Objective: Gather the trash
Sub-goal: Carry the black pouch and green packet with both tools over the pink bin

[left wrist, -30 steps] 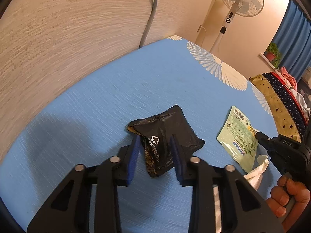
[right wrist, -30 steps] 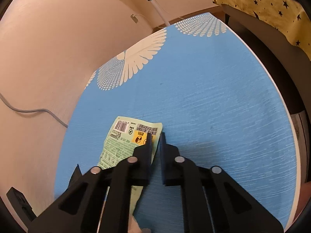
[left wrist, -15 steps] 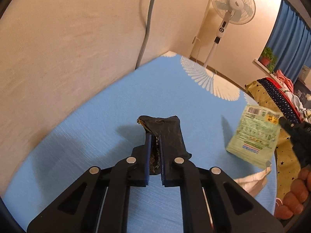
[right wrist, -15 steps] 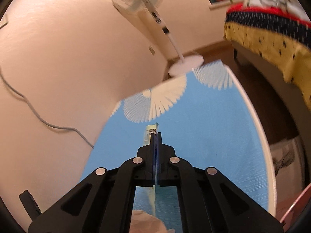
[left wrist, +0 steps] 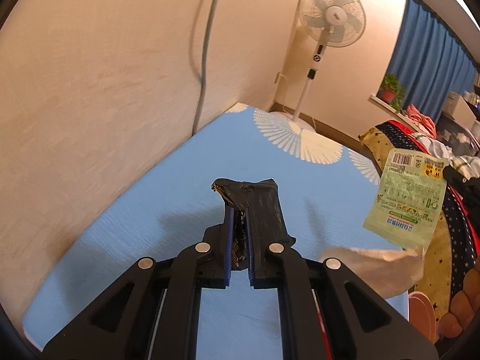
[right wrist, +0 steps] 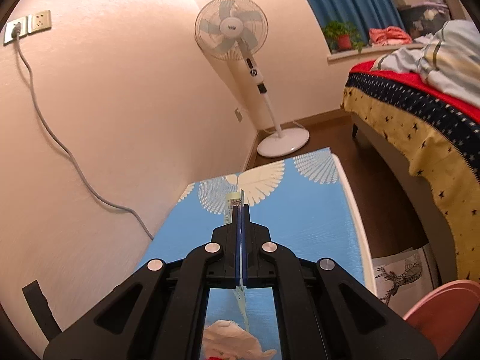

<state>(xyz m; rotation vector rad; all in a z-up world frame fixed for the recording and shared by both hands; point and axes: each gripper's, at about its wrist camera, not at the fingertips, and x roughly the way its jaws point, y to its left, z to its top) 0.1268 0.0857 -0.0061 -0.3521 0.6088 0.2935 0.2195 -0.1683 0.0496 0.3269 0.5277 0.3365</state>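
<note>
Change vs. earlier: both wrappers, flat on the table 1.0 s ago, now hang in the air; L fingers, then spread wide around the black wrapper, are now pinched onto it.
L gripper (left wrist: 239,220): jaws pressed nearly together, clamped on black wrapper (left wrist: 264,207); wrapper sticks up past the fingertips, crumpled, lifted off the table.
R gripper (right wrist: 241,214): jaws together w/ green wrapper (right wrist: 234,202) squeezed edge-on betw. the pads; a strip shows above the tips, the rest hangs below.
Green wrapper, L view (left wrist: 409,199): held up at right, above the table edge, barcode at top; black tip of R gripper (left wrist: 453,172) touches its upper right corner.
Tissue (left wrist: 381,265): crumpled, white, lying on table near its right edge, below the green wrapper; also seen low betw. R gripper arms (right wrist: 231,340).
Table (left wrist: 144,216): blue cloth w/ white fan motifs at far end; set against the wall.
Surroundings: standing fan (right wrist: 232,34) on floor beyond table; grey cable (right wrist: 63,147) from wall socket (right wrist: 27,27); bed (right wrist: 420,102) w/ star-print cover at right; blue curtain (left wrist: 429,48); potted plant (right wrist: 342,34) on sill.
Hand (left wrist: 459,321): fingers visible at lower right of L view.
</note>
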